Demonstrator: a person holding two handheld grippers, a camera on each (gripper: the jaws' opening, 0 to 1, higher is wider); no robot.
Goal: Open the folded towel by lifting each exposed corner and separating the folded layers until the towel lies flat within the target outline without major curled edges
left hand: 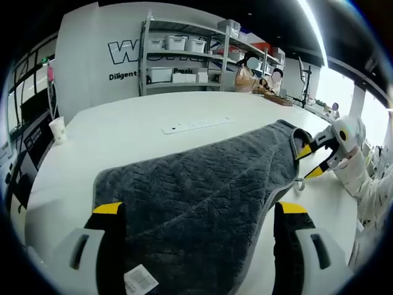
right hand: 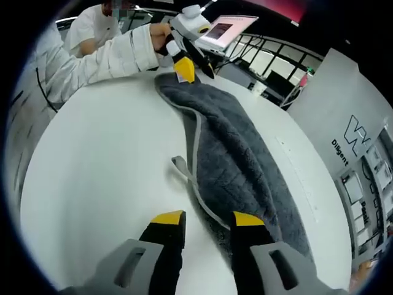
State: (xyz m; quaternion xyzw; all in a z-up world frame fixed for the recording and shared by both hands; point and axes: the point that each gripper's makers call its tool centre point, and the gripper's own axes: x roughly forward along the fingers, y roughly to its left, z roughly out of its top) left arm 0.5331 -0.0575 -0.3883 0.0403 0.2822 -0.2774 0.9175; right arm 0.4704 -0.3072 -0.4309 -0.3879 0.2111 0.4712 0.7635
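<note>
White wall [left hand: 92, 37] with black lettering behind. Metal shelving [left hand: 184, 55] holding white bins. Bright windows [left hand: 341, 92] right, beyond the white surface [left hand: 123, 132].

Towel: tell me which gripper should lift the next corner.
Right, probably. The right gripper has open jaws bracketing the towel hem; the left gripper straddles bulk fabric, no corner.

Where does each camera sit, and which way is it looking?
Left gripper view: rides the left tongs at one towel end, facing along it to the right tongs.
Right gripper view: rides the right tongs at the opposite end, facing the left tongs and a sleeve.
Shared: towel, table, both tongs.
</note>
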